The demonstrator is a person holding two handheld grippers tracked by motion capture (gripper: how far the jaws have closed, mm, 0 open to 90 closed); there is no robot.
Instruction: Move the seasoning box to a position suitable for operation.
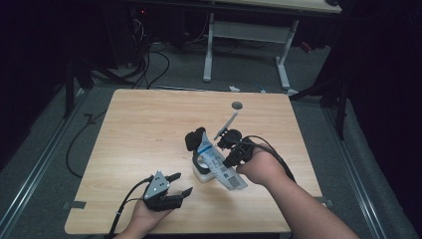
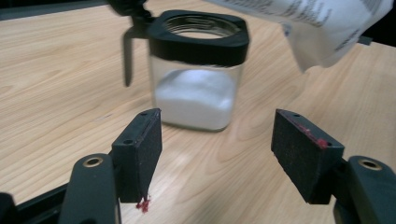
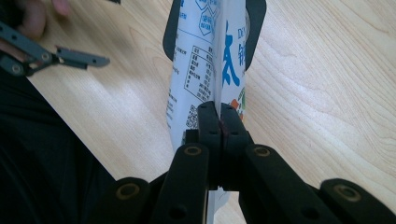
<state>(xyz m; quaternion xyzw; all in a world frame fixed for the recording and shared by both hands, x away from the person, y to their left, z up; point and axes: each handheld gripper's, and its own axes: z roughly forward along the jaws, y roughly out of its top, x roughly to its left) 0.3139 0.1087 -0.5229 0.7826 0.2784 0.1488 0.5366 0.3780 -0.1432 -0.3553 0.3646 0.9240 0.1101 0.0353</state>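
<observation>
While the right gripper [image 3: 219, 116] has its fingers clamped on the white pouch [image 3: 205, 60] above the glass jar [image 2: 196, 79], the left gripper [image 2: 217, 154], fingers apart, sits at the jar's seven o'clock on the surface [image 1: 144, 129].

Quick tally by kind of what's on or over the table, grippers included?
Grippers: 2, the left gripper with open jaws, the right gripper shut on the bag
Glass jars, black rim, white powder inside: 1, the jar
White printed bags: 1, the bag
Total: 4
</observation>
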